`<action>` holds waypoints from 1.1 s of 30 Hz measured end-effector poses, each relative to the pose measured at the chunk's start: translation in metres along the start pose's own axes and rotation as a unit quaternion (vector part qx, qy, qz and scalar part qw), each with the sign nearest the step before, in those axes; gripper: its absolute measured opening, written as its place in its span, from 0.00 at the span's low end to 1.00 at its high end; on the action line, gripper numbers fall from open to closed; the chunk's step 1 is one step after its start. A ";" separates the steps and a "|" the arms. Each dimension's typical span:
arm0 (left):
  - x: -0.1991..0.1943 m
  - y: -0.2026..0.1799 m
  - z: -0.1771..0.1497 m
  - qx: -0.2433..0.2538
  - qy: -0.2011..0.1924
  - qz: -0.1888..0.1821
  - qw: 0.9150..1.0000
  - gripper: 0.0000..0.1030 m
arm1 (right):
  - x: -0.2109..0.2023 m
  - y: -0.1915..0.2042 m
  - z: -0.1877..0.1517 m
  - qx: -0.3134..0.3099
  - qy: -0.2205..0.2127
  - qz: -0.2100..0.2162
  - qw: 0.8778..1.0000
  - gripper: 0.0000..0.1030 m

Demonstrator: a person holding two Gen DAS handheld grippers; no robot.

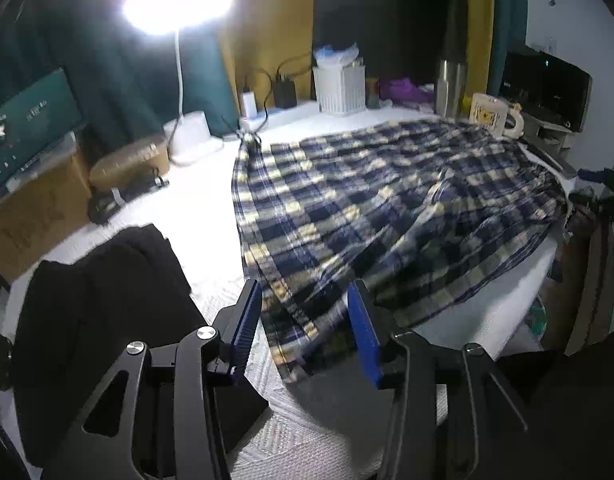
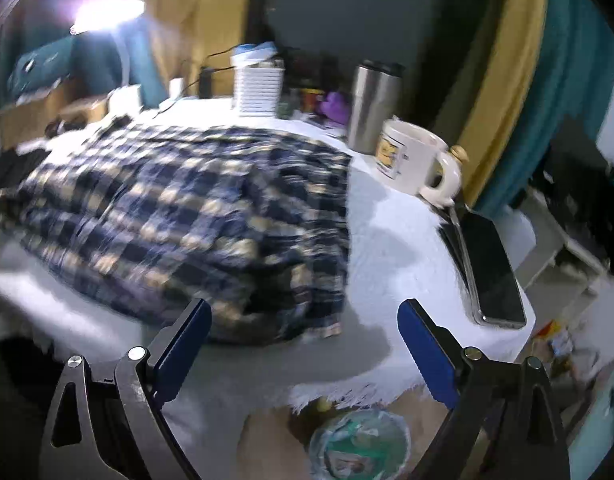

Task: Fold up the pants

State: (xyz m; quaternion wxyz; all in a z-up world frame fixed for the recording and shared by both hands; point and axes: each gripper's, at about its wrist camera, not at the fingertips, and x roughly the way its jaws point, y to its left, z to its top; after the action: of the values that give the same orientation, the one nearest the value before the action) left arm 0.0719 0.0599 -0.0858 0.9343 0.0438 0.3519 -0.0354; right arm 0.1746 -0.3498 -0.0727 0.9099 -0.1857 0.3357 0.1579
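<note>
Blue and cream plaid pants [image 1: 371, 216] lie spread over a table with a white cloth [image 1: 203, 216]. My left gripper [image 1: 307, 300] is open just above the pants' near hem edge, its blue pads on either side of the fabric, holding nothing. In the right wrist view the pants [image 2: 187, 216] lie left of centre, blurred. My right gripper [image 2: 305, 320] is wide open and empty above the table's near edge, by the pants' right corner.
A black garment [image 1: 103, 304] lies at the near left. A lamp [image 1: 179, 4], white basket [image 1: 341, 88], steel tumbler [image 2: 373, 106] and cream mug [image 2: 419, 160] stand along the back. A phone [image 2: 493, 268] lies at the table's right edge.
</note>
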 end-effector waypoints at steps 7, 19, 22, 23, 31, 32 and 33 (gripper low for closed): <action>0.003 -0.023 -0.004 0.038 -0.001 -0.055 0.998 0.60 | 0.020 0.041 -0.010 -0.079 0.020 -0.006 0.997 0.92; 0.048 -0.034 -0.034 0.091 0.037 -0.023 0.995 0.55 | 0.049 0.048 0.011 -0.108 0.000 0.015 0.994 0.26; 0.046 -0.038 -0.035 0.100 0.031 -0.013 0.994 0.06 | 0.043 0.046 0.011 -0.094 -0.001 0.020 0.995 0.13; 0.044 -0.038 -0.035 0.102 0.026 -0.009 0.994 0.05 | 0.039 0.045 0.012 -0.088 -0.004 0.022 0.996 0.11; -0.014 -0.040 -0.003 0.092 -0.071 0.012 0.993 0.03 | -0.012 0.028 0.032 -0.047 -0.064 0.006 0.997 0.07; -0.021 -0.042 0.001 0.095 -0.080 0.015 0.992 0.03 | -0.018 0.026 0.035 -0.042 -0.072 0.004 0.996 0.07; -0.029 -0.044 0.005 0.097 -0.090 0.017 0.991 0.03 | -0.025 0.023 0.038 -0.036 -0.081 0.002 0.996 0.06</action>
State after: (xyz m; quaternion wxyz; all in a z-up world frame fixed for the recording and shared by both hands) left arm 0.0492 0.0167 -0.0650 0.9541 0.1367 0.2603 -0.0568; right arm 0.1682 -0.3166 -0.0345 0.9265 -0.2044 0.2554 0.1861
